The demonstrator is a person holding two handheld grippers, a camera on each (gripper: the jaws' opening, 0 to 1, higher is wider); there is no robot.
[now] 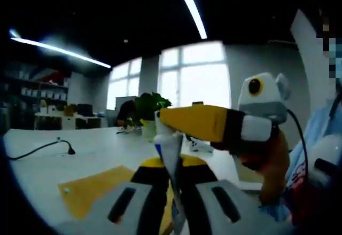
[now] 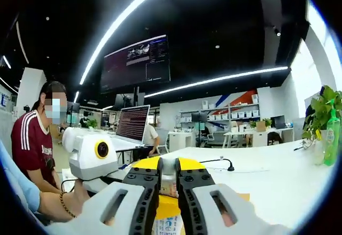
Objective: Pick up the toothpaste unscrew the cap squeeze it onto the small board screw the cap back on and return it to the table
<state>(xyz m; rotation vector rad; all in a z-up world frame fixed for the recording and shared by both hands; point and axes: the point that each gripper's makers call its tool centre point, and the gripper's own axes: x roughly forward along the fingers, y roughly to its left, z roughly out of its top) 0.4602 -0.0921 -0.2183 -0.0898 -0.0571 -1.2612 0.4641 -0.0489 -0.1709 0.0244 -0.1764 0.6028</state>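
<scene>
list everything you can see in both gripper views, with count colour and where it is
toothpaste tube: 1, white with blue, upright between the left gripper's jaws
cap: 1, white, top of the tube, between the right gripper's jaws
small board: 1, yellow, flat on the table
table: 1, white, under everything
cable: 1, black, lying on the table
potted plant: 1, green leaves, far table edge
bottle: 1, green, beside the plant
wall screen: 1, dark, hanging from the ceiling
left gripper: 1, grey, black and yellow, shut on the tube
right gripper: 1, same colours, shut on the cap
</scene>
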